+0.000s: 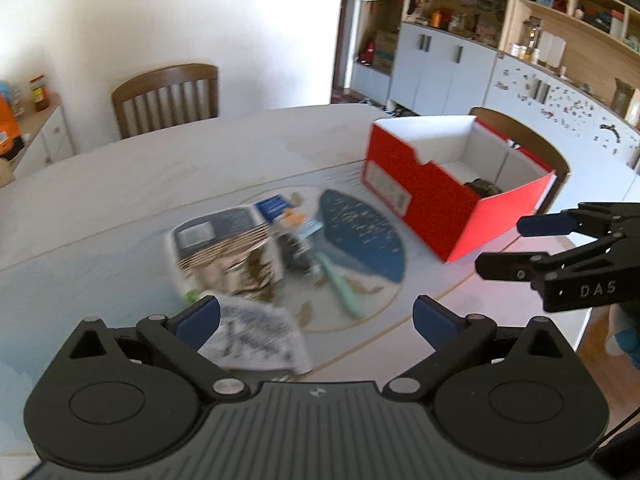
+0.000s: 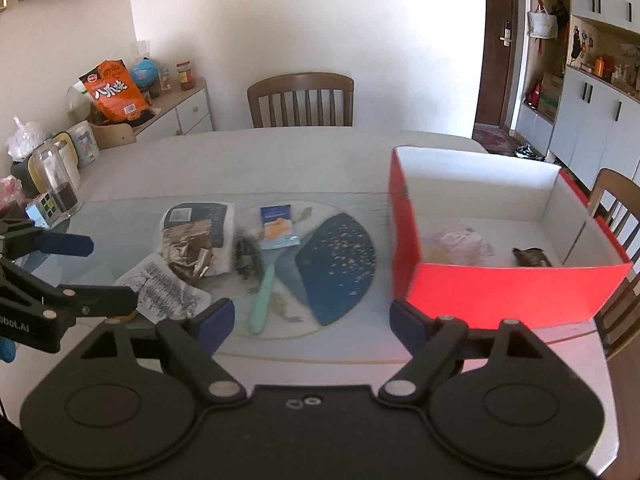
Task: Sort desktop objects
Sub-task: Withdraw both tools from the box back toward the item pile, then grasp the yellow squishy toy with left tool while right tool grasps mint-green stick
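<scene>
A red box point(image 2: 500, 294) with a white inside stands on the right of the table, also seen as the red box point(image 1: 432, 196); a dark lump point(image 2: 530, 257) and a pinkish wrapper point(image 2: 460, 244) lie in it. Left of it lie a dark snack packet point(image 2: 196, 226), a white printed packet point(image 2: 164, 288), a blue sachet point(image 2: 278, 226), a dark clump point(image 2: 248, 258), a mint-green handle point(image 2: 262, 300) and a dark blue fan-shaped piece point(image 2: 338, 264). My left gripper point(image 1: 316, 312) is open above the white packet point(image 1: 256, 332). My right gripper point(image 2: 312, 316) is open near the box's front corner, holding nothing.
The items lie on a round mat point(image 2: 304, 332) on the pale table point(image 2: 280, 156). A glass jar point(image 2: 56, 178) and a colour cube point(image 2: 42, 208) stand at the table's left edge. Wooden chairs point(image 2: 300, 100) stand behind and to the right. A sideboard point(image 2: 188, 112) carries an orange bag.
</scene>
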Motion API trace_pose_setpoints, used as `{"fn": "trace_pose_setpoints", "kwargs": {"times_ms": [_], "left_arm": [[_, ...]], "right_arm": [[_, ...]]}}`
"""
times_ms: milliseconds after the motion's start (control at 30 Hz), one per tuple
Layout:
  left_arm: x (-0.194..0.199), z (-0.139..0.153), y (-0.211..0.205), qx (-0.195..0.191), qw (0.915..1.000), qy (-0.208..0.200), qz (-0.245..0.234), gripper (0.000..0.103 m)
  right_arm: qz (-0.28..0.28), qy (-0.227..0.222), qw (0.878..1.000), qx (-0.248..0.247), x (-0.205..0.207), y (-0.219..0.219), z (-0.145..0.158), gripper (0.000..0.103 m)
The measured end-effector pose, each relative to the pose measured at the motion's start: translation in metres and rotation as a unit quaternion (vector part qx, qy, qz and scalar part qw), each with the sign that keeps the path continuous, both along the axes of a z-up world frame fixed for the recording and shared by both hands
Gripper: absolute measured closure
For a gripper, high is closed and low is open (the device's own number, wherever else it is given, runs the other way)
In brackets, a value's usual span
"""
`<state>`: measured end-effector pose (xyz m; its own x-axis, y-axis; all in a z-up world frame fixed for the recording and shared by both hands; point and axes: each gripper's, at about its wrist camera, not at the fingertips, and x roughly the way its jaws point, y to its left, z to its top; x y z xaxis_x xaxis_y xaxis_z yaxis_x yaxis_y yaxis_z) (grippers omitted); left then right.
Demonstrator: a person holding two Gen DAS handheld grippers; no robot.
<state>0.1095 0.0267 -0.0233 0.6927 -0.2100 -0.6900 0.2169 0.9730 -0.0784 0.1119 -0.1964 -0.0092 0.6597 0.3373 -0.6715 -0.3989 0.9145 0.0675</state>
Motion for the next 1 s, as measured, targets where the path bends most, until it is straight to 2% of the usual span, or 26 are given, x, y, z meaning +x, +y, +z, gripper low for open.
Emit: {"fn": "trace_pose_setpoints", "kwargs": {"times_ms": [333,700,1000], "left_arm": [[-0.01,-0.021,0.042,-0.005,0.9999,-0.001,0.013,0.0],[0.003,-0.066,0.08,0.01,0.9998,0.013,-0.009,0.001],[0.014,-0.09,0.091,0.015,0.9994,0.007,-0.029,0.001]], "right_arm": [[-0.005,-0.002,1.0,-0.012,0.003,0.037,-0.018,0.019],[-0.036,0.001,0.999,-0.034,0.014,0.072,-0.049,0.022],[-0.057,0.009,0.997,-0.044,0.031,0.094,-0.082,0.025]]}}
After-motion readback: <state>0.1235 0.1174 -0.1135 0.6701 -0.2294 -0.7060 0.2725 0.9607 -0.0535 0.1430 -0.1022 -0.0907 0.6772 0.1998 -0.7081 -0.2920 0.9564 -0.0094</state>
